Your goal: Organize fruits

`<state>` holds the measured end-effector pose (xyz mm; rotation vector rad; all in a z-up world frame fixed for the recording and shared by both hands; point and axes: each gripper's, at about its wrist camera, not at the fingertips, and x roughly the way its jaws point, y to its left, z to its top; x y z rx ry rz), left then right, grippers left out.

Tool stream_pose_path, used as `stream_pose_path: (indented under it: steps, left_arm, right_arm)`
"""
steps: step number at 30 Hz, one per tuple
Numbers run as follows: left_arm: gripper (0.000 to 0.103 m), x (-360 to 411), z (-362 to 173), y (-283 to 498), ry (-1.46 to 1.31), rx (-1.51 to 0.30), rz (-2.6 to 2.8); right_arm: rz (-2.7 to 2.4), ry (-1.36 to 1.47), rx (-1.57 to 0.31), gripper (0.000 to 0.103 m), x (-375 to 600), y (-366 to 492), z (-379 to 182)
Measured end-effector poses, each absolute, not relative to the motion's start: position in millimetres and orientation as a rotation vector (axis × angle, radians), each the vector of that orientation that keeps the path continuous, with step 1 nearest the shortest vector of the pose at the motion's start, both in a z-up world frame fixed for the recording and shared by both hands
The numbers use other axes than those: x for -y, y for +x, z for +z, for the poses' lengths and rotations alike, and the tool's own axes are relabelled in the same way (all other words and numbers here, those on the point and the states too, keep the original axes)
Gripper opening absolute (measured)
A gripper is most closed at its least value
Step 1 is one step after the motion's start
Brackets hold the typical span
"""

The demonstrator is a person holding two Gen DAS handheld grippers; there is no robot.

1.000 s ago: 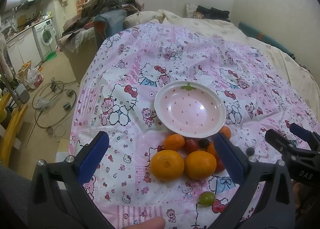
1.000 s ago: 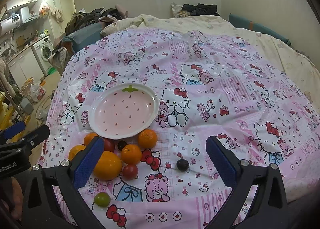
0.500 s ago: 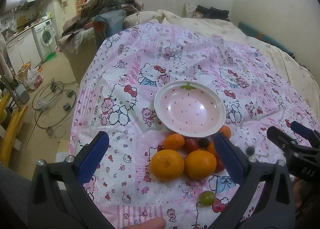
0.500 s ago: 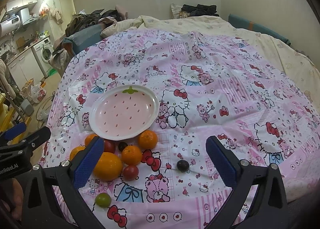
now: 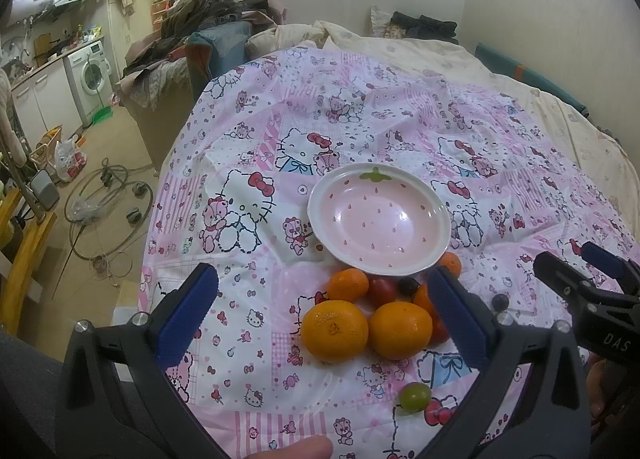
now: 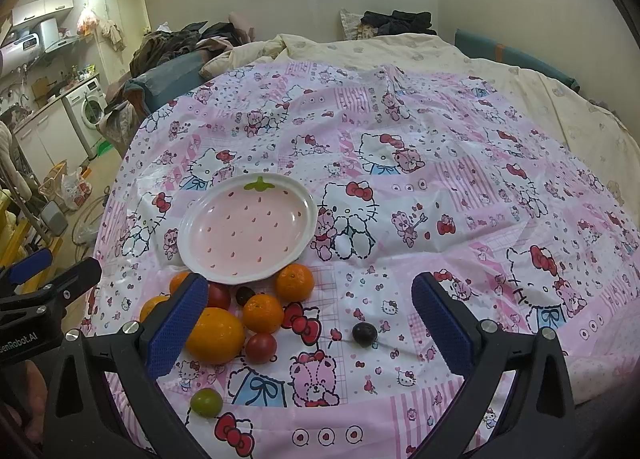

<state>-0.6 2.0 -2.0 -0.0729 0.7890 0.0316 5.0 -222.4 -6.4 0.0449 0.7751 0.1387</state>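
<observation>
An empty pink strawberry-pattern plate (image 5: 436, 227) (image 6: 192, 243) lies on the pink cartoon-print sheet. Just in front of it sits a cluster of fruit: two big oranges (image 5: 334, 331) (image 6: 216, 335), smaller tangerines (image 5: 348, 285) (image 6: 294, 281), red tomatoes (image 6: 261, 347), a dark grape (image 5: 407, 285). A green grape (image 5: 415, 397) (image 6: 206, 402) and a dark plum-like fruit (image 6: 364, 334) lie apart. My left gripper (image 5: 324, 313) hangs open above the big oranges. My right gripper (image 6: 310, 317) is open over the sheet by the dark fruit. Neither holds anything.
The sheet (image 6: 440, 163) covers a bed with a cream duvet (image 6: 400, 47) behind. To the left the bed drops to a floor with cables (image 5: 104, 199), a clothes-heaped sofa (image 5: 192, 55) and a washing machine (image 5: 92, 75). A fingertip (image 5: 296, 449) shows at the bottom edge.
The right gripper has edged slightly forward, so the plate and fruit sit a little lower in its view. The left gripper and the fruit have not moved.
</observation>
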Motion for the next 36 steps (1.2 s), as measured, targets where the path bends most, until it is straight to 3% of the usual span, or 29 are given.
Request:
stream_pose_path:
  steps: [36]
  left_arm:
    - [0.103,-10.2,-5.5,3.5,-0.085,-0.835,0.064]
  right_arm:
    - [0.144,0.055,-0.790,0.103,222.3,5.1,-7.8]
